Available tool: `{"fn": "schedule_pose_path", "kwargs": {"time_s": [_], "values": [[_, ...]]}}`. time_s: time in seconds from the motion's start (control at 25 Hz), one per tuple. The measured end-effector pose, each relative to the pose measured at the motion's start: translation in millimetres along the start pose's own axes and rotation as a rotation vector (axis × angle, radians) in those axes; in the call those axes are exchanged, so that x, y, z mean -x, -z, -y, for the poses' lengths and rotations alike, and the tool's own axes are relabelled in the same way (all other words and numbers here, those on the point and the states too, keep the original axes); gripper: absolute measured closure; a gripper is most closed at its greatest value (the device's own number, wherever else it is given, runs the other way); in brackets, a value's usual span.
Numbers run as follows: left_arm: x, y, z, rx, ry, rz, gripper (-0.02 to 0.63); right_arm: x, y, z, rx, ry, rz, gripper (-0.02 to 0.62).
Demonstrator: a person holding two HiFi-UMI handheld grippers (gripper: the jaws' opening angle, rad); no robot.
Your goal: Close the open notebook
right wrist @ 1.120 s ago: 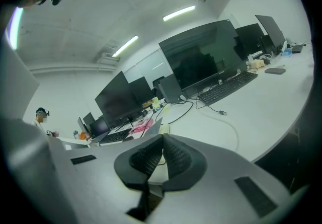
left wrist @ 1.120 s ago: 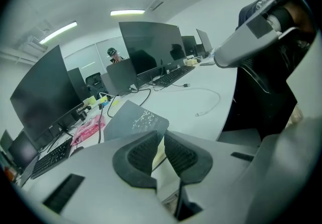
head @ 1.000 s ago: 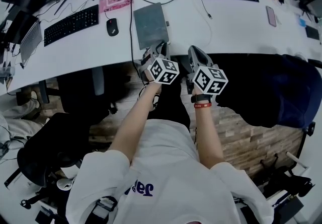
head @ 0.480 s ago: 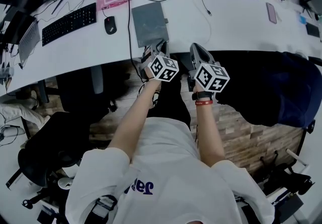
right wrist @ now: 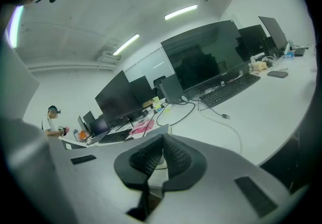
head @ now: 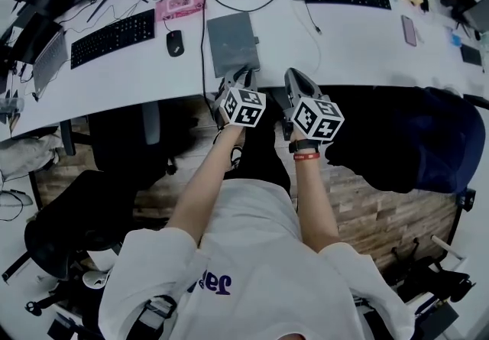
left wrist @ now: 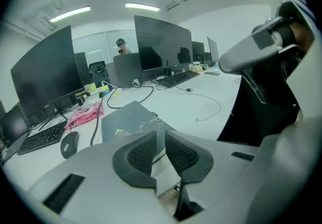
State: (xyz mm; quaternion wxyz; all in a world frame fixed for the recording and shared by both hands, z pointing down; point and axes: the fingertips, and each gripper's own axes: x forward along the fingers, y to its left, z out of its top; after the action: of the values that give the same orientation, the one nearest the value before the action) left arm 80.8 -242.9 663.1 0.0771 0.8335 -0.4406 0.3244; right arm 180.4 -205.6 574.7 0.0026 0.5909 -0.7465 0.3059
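White curved bench (head: 359,33) carries a mouse (head: 175,43) and a grey notebook (head: 231,42), which lies flat and closed near the front edge. The left gripper (head: 244,72) hovers at the notebook's near edge. Its fingers (left wrist: 138,155) are released, slightly apart with nothing between them, and the notebook lies just beyond their tips. The right gripper (head: 295,77) hangs beside the notebook's near right corner, apart from it, its fingers (right wrist: 178,155) clenched together and empty.
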Motion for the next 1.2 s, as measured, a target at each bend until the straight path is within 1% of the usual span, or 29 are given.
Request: {"fn": "schedule_pose_path", "kwargs": {"time_s": [0.24, 0.48, 0.76, 1.08, 1.2], "values": [[35.6, -22.1, -37.2, 0.130, -0.029, 0.069, 0.560, -8.2, -17.4, -26.5, 0.037, -0.042, 0.013, 0.581], [79.9, -50.3, -78.7, 0.213, -0.070, 0.147, 0.565, -18.5, -41.6, -62.6, 0.093, -0.094, 0.031, 0.581], [135.2, -79.7, -119.4, 0.299, -0.115, 0.260, 0.571, -27.3, -65.8, -105.0, 0.180, -0.153, 0.046, 0.581], [179.8, -109.4, -152.7, 0.333, -0.150, 0.381, 0.581, -33.7, -82.6, -133.7, 0.272, -0.191, 0.071, 0.581], [187.8, -115.4, -160.2, 0.332, -0.167, 0.404, 0.585, -37.3, -84.1, -135.4, 0.295, -0.192, 0.066, 0.581]]}}
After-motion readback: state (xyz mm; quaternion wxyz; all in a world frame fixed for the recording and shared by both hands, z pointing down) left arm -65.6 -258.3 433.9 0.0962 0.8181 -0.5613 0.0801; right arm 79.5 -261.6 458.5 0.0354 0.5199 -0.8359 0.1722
